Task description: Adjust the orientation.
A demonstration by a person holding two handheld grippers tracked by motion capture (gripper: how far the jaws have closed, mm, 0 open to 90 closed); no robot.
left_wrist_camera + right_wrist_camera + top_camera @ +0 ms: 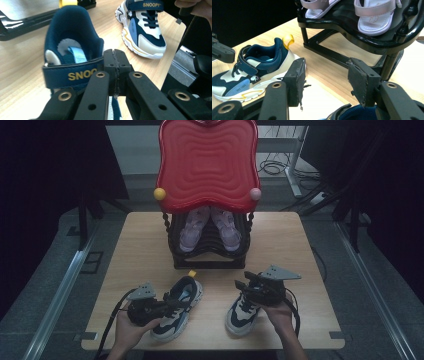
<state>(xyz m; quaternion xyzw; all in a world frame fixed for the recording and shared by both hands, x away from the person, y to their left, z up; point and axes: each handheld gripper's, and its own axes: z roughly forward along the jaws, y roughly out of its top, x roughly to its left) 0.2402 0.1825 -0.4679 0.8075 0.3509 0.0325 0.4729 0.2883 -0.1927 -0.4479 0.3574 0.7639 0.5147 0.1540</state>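
The high view is dim, with black corners around the lit desk (150, 250). Both gripper views are brighter, their near jaws softly blurred.

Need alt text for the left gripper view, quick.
The left gripper has its fingers pressed together at the strap of a navy sneaker lettered SNOO. A matching sneaker stands beyond on the wooden table.

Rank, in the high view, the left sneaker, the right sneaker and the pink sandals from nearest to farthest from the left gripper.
1. Left sneaker: right at the left gripper, its jaws at the strap.
2. Right sneaker: across the table's front, under the right gripper.
3. Pink sandals: farthest, on the black rack at the back.
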